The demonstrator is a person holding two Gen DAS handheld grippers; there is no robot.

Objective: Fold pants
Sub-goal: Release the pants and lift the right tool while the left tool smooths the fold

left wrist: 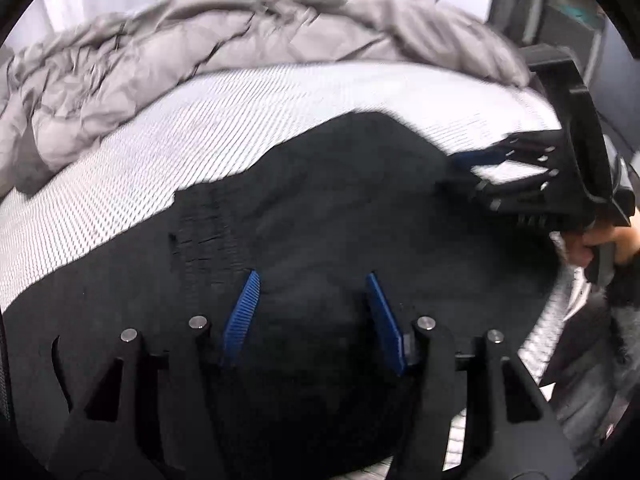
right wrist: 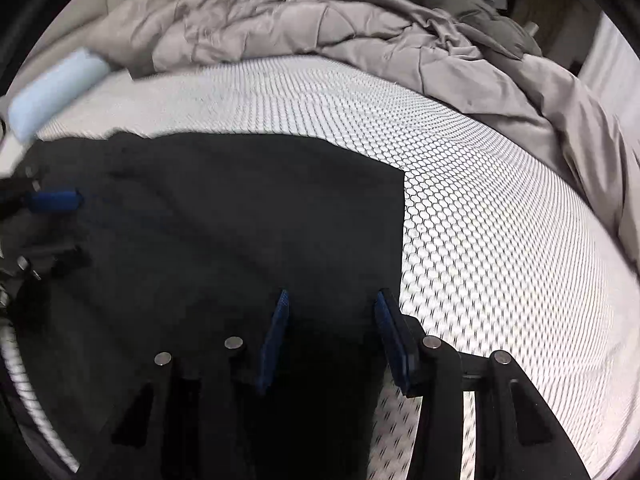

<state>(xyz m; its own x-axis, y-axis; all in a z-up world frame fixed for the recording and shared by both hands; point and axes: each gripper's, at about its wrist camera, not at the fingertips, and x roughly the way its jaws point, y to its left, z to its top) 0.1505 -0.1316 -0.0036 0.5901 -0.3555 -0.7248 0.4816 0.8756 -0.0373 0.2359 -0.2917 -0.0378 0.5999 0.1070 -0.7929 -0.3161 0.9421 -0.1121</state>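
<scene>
Where blue pads part over dark cloth, both tongs unloaded:
Left gripper (left wrist: pixel 312 312): jaws apart, nothing clamped, above black fabric pants (left wrist: pixel 320 208).
Right gripper (right wrist: pixel 330 332): jaws apart, empty, at the garment's right edge.
Pants: flat on white honeycomb-patterned mattress (right wrist: pixel 480 200); probably spread for creasing.
Left view only: hand (left wrist: pixel 600 240) behind right tool.
Right view only: pale blue pillow (right wrist: pixel 56 88), crumpled grey duvet (right wrist: pixel 320 12) nearer.

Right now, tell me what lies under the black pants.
The black pants lie on the white honeycomb-patterned mattress, which shows around them. Whatever is directly beneath the fabric is covered.
</scene>
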